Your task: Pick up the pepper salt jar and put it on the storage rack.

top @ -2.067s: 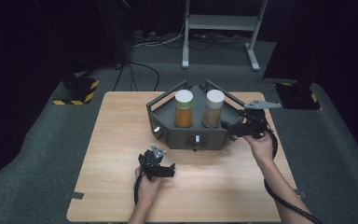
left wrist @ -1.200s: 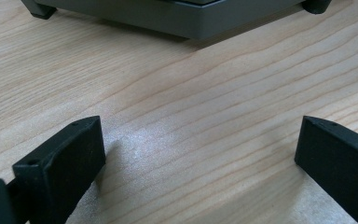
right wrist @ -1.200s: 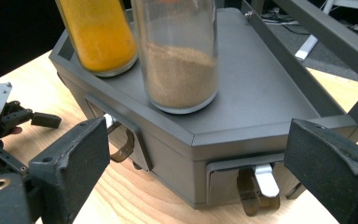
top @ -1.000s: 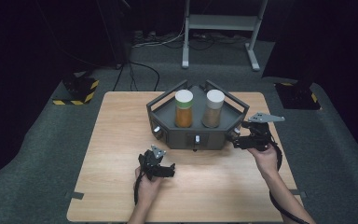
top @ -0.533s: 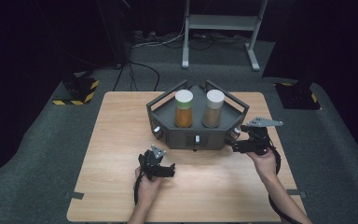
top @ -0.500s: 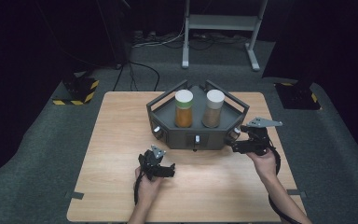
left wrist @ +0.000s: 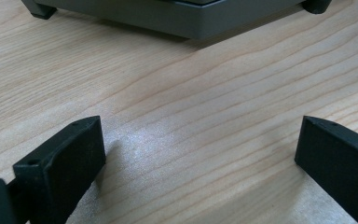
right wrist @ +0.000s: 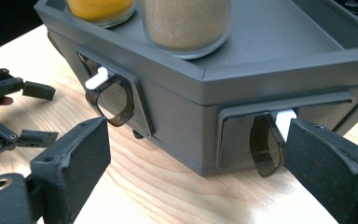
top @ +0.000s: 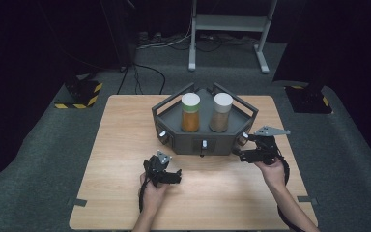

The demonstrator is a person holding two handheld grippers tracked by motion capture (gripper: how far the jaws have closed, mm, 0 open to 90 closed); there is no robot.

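No lettering, label, brand, number or sign can be read on anything in these views

Dark grey rack (top: 174, 129); white-lidded jars — one orange (top: 190, 120), one brown (top: 220, 118); pale wood-grain table (top: 121, 145)

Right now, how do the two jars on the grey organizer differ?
The left jar holds orange powder; the right jar holds brown powder. The left jar stands nearer the left gripper, the right jar nearer the right gripper. Both are upright, white-lidded and alike in size, side by side on the organizer.
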